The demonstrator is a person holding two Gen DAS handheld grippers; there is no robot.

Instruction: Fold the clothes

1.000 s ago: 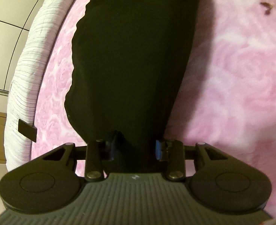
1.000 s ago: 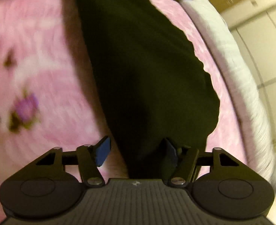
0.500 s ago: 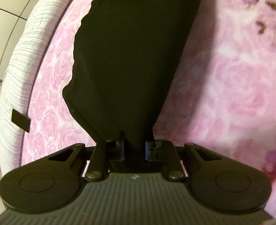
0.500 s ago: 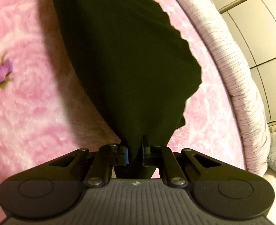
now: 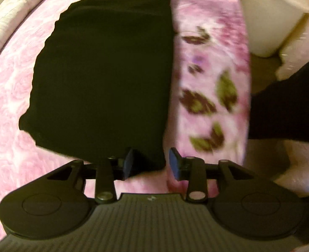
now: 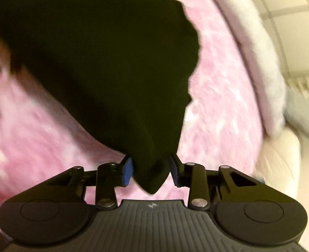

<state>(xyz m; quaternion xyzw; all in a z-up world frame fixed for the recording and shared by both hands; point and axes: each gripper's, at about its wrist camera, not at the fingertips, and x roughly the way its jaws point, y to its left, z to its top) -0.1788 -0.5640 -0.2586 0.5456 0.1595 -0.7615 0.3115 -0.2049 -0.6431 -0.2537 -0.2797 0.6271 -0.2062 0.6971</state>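
On the pink bed (image 5: pixel 11 96) we see the black cloth (image 5: pixel 104 79); both left gripper (image 5: pixel 150 163) and right gripper (image 6: pixel 151 168) have fingers apart around its corner, not clamping

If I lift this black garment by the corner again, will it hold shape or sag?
Probably sag: the black garment drapes in soft folds with a wavy edge, so it looks floppy. It seems thin, likely light. On the fuzzy pink blanket it may drag rather than slide. The right gripper straddles a corner.

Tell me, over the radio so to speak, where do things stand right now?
Left gripper open, black garment corner between its fingers. Right gripper open, garment tip between its pads. Garment spread on pink blanket. Nothing in the way.
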